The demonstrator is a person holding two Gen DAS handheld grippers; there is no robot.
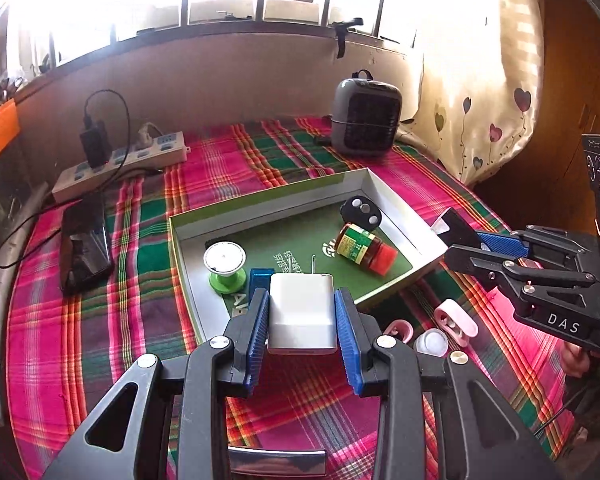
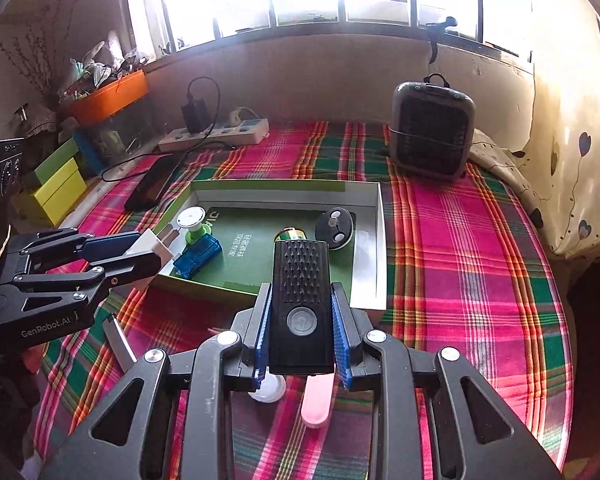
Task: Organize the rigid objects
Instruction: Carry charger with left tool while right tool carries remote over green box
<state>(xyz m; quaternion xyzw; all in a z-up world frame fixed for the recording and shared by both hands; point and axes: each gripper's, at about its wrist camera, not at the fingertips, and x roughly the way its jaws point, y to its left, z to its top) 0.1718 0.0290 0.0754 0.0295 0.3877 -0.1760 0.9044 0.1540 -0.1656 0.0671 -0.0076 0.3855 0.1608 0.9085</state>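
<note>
Plaid cloth (image 1: 100, 320), pink-green woven, covers the whole table. Grey heater (image 1: 366, 116) sits at 1 o'clock from the table's middle, power strip (image 1: 120, 164) at 10 o'clock, both well apart from the work.

Shallow cardboard tray (image 1: 404, 216), white walls, green printed floor, at centre; looks like the collecting spot. Already inside: red-capped jar (image 1: 360, 248) lying on its side at 3 o'clock of the tray, black round remote (image 1: 360, 210) at 1 o'clock, green-based spool (image 1: 225, 266) at 8 o'clock, clear blue block (image 1: 260, 278) just beside it.

Left gripper (image 1: 302, 316) is clamped narrow on a white charger (image 1: 302, 312), smooth rounded plastic box, blue ribbed pads on both side faces, held over the tray's near edge at 6 o'clock. Probably side grip because flat faces give best hold.

Right gripper (image 2: 300, 320) is clamped on a black rectangular device (image 2: 300, 300), studded texture on top, round button lower down, gripped across the narrow width, poised just short of the tray's near wall.

Left on cloth near the tray's 5 o'clock corner: pink oblong case (image 1: 456, 316), small translucent white cap (image 1: 432, 342), so the task seems partway done.
</note>
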